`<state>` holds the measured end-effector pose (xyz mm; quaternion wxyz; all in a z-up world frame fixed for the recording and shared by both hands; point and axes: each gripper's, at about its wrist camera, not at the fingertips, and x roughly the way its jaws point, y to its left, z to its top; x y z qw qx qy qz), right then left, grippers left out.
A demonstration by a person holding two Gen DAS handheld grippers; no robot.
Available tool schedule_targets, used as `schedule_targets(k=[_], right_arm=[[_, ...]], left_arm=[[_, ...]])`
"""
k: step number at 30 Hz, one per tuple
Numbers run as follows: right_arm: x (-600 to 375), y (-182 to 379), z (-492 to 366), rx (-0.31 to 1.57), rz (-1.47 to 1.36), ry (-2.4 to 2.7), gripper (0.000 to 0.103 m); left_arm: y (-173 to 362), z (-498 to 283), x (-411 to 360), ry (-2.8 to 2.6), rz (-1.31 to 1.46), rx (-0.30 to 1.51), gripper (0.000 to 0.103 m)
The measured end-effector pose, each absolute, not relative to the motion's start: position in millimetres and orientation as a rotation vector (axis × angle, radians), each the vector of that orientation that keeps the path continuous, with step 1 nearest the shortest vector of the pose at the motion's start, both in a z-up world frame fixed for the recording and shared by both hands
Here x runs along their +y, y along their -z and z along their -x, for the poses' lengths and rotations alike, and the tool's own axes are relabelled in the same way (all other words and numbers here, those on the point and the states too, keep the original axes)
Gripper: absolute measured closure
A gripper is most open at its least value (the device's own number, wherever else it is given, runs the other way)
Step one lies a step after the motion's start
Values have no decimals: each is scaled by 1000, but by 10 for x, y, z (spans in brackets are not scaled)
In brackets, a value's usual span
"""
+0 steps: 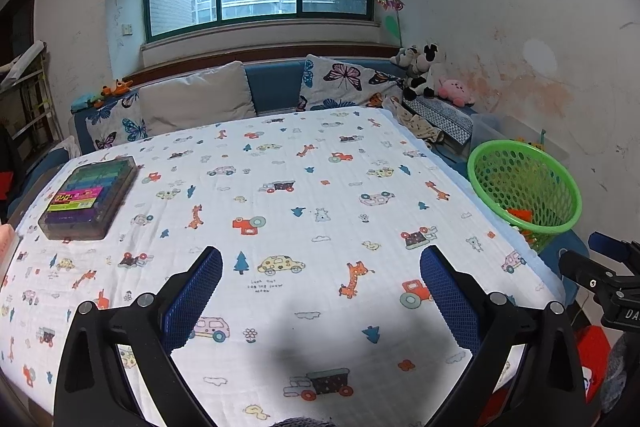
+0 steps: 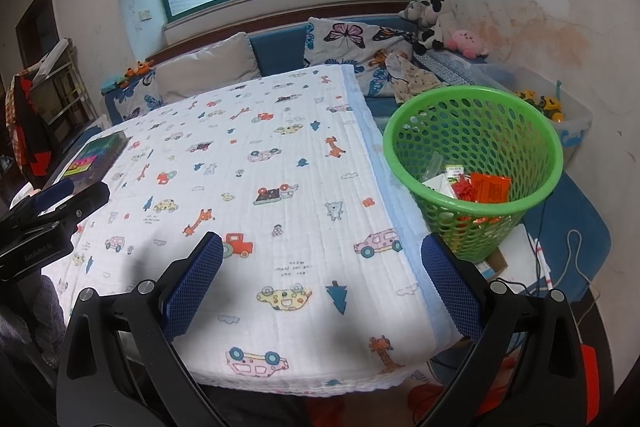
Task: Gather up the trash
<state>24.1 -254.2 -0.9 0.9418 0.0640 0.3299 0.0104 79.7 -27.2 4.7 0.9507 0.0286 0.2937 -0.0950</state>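
A green perforated basket [image 2: 474, 163] stands off the table's right edge and holds trash: orange and red wrappers [image 2: 486, 189] and pale wrappers. It also shows in the left wrist view [image 1: 524, 187]. My left gripper [image 1: 320, 259] is open and empty above the near middle of the cartoon-print cloth [image 1: 280, 187]. My right gripper [image 2: 322, 247] is open and empty above the table's near right corner, its right finger just in front of the basket. Each gripper shows at the edge of the other's view: the right one [image 1: 600, 275] and the left one [image 2: 48, 211].
A clear box of coloured items [image 1: 90, 199] lies at the table's left side. A blue sofa with cushions [image 1: 276, 87], plush toys [image 1: 424, 71] and a clear bin of toys [image 2: 560, 115] stand behind. Cables and papers [image 2: 560, 259] lie on the floor beside the basket.
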Motion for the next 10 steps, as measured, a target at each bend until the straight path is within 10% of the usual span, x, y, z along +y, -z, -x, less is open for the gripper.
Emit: schedule_targets(k=[10], right_arm=[[-2505, -5, -252, 672, -131, -28, 4]], left_arm=[[-38, -816, -202, 169, -27, 605, 7]])
